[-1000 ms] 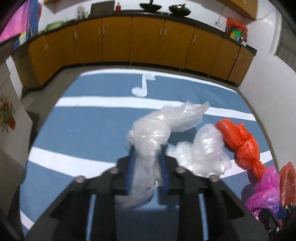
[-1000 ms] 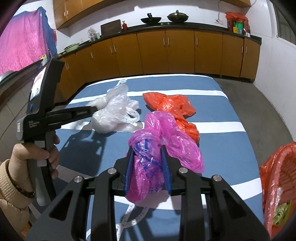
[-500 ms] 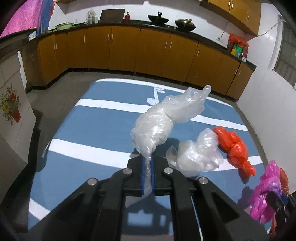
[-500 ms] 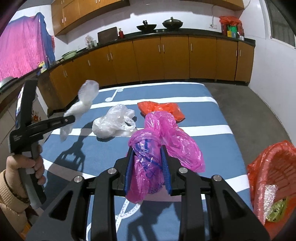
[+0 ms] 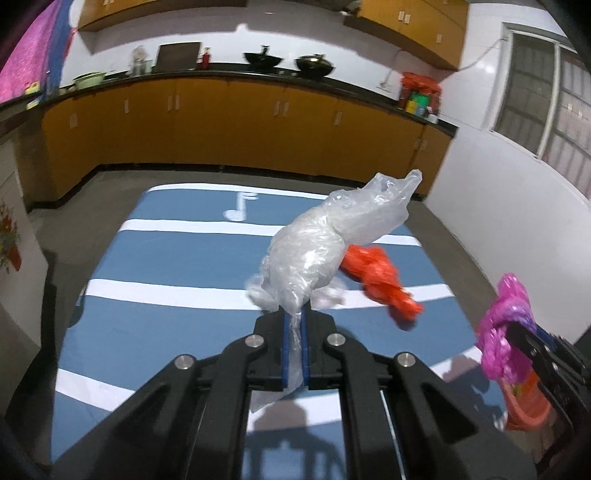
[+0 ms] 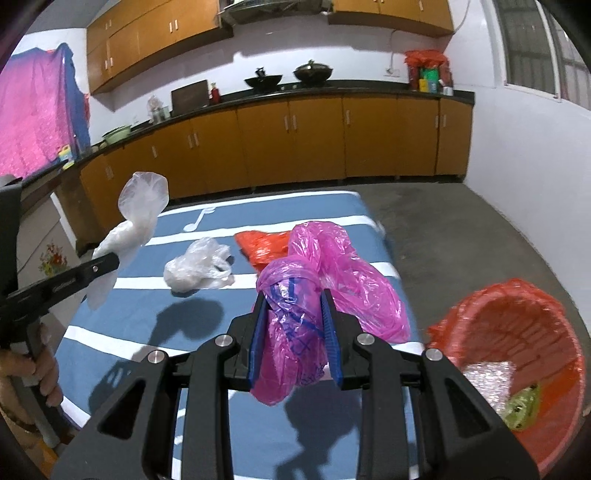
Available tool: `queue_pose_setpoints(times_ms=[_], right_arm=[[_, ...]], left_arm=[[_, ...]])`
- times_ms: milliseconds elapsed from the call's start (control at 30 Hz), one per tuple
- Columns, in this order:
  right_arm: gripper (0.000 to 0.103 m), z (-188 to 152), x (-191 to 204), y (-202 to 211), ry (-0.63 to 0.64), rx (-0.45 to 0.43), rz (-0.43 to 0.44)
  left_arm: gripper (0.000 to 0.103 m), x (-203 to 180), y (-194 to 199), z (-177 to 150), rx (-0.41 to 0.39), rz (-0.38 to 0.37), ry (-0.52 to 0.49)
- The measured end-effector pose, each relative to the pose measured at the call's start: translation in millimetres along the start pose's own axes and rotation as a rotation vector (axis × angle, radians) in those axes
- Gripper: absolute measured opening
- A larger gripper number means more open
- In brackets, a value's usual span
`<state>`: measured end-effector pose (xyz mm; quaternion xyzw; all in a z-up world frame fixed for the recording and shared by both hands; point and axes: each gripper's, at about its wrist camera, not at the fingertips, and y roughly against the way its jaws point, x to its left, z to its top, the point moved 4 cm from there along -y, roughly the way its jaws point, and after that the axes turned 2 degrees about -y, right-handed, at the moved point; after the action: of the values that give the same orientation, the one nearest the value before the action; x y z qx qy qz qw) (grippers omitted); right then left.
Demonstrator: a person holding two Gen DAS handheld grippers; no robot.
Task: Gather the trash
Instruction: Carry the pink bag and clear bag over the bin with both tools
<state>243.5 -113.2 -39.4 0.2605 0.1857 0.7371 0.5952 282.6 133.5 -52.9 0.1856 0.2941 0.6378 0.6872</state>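
Two clear bags [image 6: 199, 267], one orange bag [image 6: 264, 245], one pink bag [image 6: 325, 280], one basket [image 6: 550, 321]

Clear bag [image 5: 325, 251] in left hand-held gripper [image 5: 294, 354]

Home kitchen. Orange-brown base cabinets [image 6: 295, 144] under a dark table [image 6: 332, 90] run from 9 to 2 o'clock; two woks [image 6: 312, 70] at 12; wall cabinets [image 6: 155, 33] above; barred window [image 6: 532, 44] at 2; concrete floor [image 6: 461, 229].
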Motion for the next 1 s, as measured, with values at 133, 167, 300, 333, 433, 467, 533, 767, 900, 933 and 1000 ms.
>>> queue_pose_setpoints(times_ms=[133, 167, 300, 333, 433, 467, 533, 767, 900, 933, 1000], right_arm=[[0.029, 0.4, -14.9, 14.5, -0.017, -0.027, -0.038], [0.029, 0.6, -19.5, 18.0, -0.024, -0.034, -0.048], [0.029, -0.8, -38.8, 31.3, -0.051, -0.051, -0.085], [0.029, -1.1, -43.6, 33.8, -0.058, -0.054, -0.093], [0.029, -3.4, -59.0, 40.8, -0.080, -0.060, -0.122], [0.029, -4.6, -63.4, 42.5, -0.088, -0.061, -0.131], [0.029, -7.7, -74.7, 47.0, -0.109, -0.064, -0.150], [0.029, -21.3, -112.7, 62.8, -0.179, -0.065, -0.221], [0.029, -29.0, -134.0, 71.6, -0.215, -0.062, -0.261], [0.029, -30.9, -138.3, 73.8, -0.222, -0.062, -0.270], [0.029, -34.3, -148.3, 78.3, -0.240, -0.063, -0.289]], left_arm=[[0.006, -29.3, 8.3, -4.0, 0.001, -0.056, -0.035], [0.006, -36.1, 9.9, -5.1, 0.003, -0.069, -0.040], [0.006, -60.2, 13.6, -8.4, 0.008, -0.116, -0.058], [0.006, -67.8, 14.4, -9.5, 0.010, -0.131, -0.065], [0.006, -84.8, 16.1, -12.3, 0.015, -0.163, -0.082], [0.006, -89.1, 16.4, -13.2, 0.017, -0.173, -0.086], [0.006, -100.6, 16.8, -15.7, 0.023, -0.195, -0.097], [0.006, -136.0, 16.6, -25.7, 0.039, -0.259, -0.140], [0.006, -158.0, 15.3, -32.8, 0.054, -0.300, -0.160], [0.006, -164.7, 14.8, -34.9, 0.060, -0.313, -0.164], [0.006, -177.9, 13.4, -38.1, 0.072, -0.343, -0.168]])
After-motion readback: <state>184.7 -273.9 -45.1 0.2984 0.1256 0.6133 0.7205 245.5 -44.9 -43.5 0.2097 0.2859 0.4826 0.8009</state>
